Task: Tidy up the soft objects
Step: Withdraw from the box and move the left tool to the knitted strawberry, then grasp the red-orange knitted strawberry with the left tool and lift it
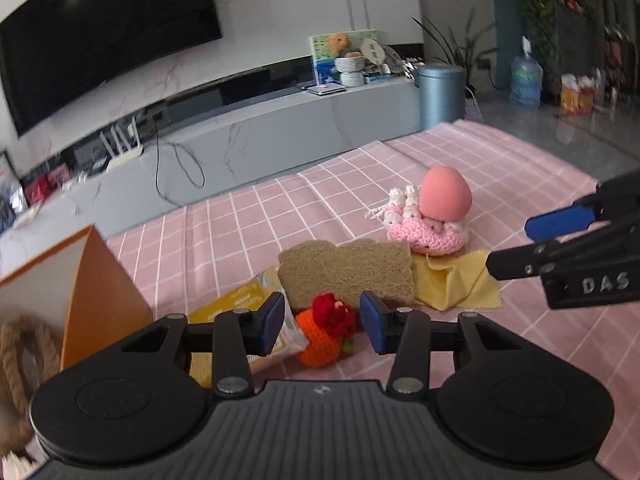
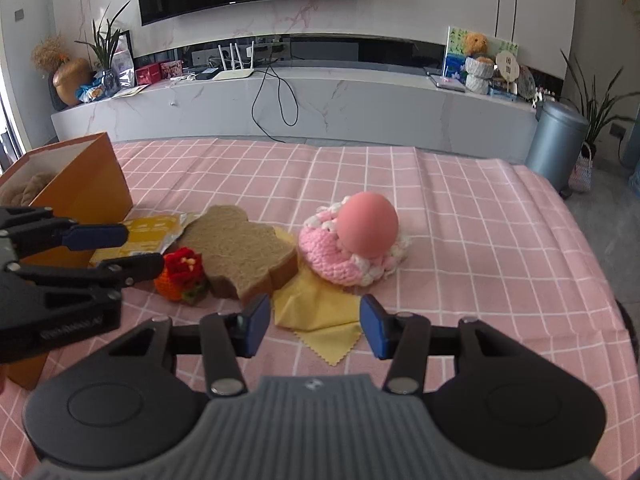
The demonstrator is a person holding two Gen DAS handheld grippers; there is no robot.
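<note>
The orange knitted toy (image 1: 324, 338) sits on the pink cloth (image 1: 520, 168) against the bread-shaped sponge (image 1: 346, 270), framed by the spread, empty fingers of the left gripper (image 1: 322, 326), likely lined up to grab it for the nearby box (image 1: 102, 292). The right gripper (image 2: 316, 326) hovers released over the yellow cloth (image 2: 316, 308).

The bread-shaped sponge (image 2: 240, 248) hides part of the yellow cloth (image 2: 316, 312).

Crocheted yarn doily (image 2: 340, 256), smooth matt egg (image 2: 368, 226).
</note>
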